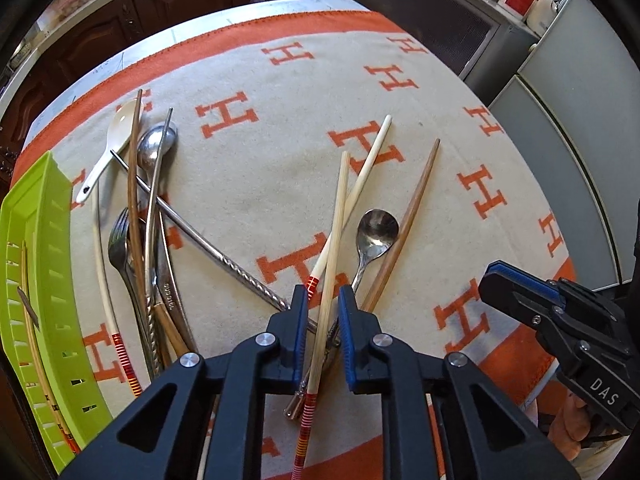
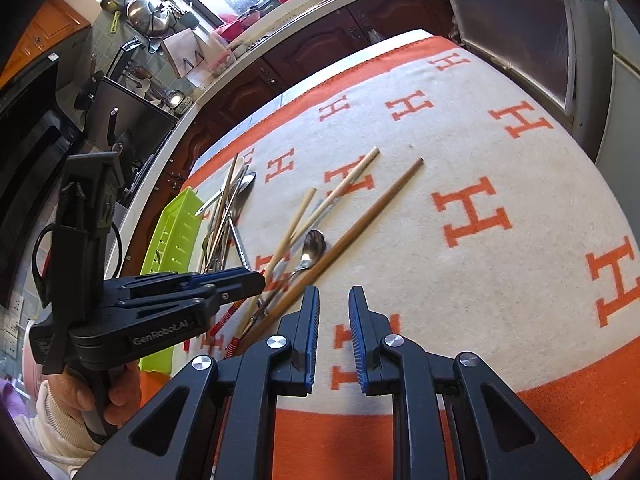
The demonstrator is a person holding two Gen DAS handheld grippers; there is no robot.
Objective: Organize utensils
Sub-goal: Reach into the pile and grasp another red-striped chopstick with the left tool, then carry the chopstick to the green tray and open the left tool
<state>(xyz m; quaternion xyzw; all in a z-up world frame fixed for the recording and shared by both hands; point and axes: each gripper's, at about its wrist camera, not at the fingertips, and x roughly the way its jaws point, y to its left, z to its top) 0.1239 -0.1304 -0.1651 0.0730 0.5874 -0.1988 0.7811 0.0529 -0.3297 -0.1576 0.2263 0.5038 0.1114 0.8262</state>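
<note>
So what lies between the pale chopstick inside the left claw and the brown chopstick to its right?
A small metal spoon, plus the far half of a second pale chopstick crossing the first pale chopstick; clearest in the left wrist view.

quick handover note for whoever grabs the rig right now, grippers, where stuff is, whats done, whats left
Left gripper: jaws straddle a pale chopstick, pads not yet pressing on it.
Right gripper: narrowly open, empty, over bare cloth.
Green tray at the table's left edge: a couple of chopsticks already inside.
Left: the pile beside the tray with the fork and white spoon, plus the loose chopsticks and metal spoon mid-table.
</note>
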